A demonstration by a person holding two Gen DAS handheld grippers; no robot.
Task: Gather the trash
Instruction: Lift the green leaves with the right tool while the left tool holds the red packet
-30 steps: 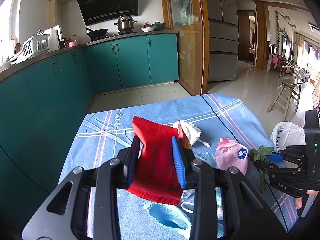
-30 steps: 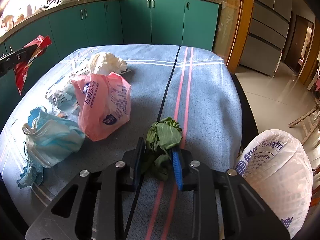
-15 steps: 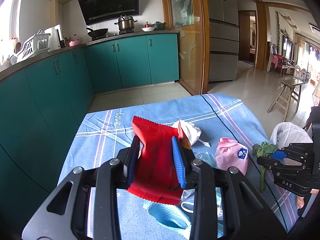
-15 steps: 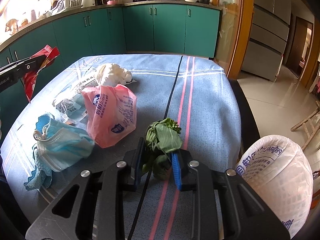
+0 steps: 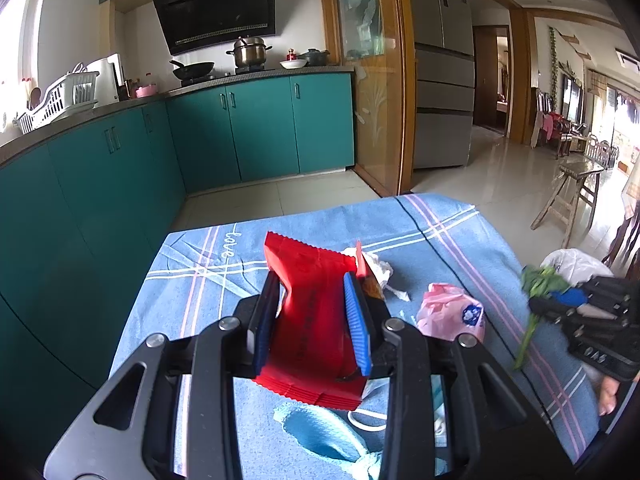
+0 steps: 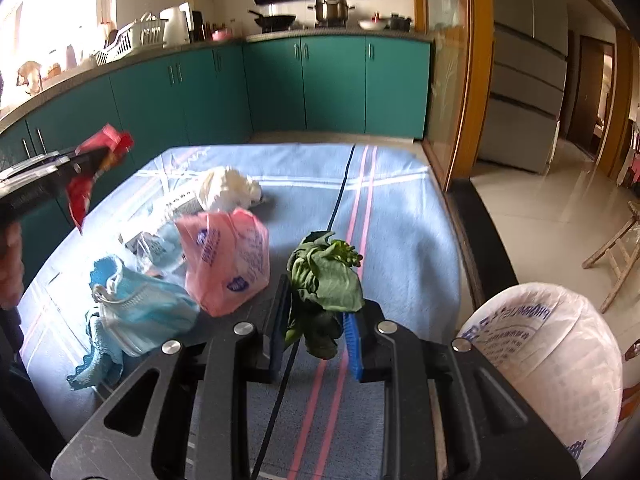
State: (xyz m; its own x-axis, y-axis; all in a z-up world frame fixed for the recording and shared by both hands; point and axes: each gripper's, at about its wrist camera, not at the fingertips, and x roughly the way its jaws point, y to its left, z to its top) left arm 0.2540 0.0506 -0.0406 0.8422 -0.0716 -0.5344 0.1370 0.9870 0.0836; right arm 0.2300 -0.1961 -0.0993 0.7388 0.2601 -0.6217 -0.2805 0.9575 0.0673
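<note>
your right gripper (image 6: 316, 332) is clenched on the limp, crinkled leafy greens (image 6: 326, 280), held above the striped blue tablecloth (image 6: 400, 208). your left gripper (image 5: 310, 320) grasps the glossy red wrapper (image 5: 308, 312), its serrated edges showing beyond the blue ribbed pads.

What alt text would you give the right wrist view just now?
The right gripper is shut on a bunch of wilted green leaves above the blue tablecloth. Left of it lie a pink plastic bag, a blue face mask and crumpled white tissue; a white trash bag sits at the right.
</note>
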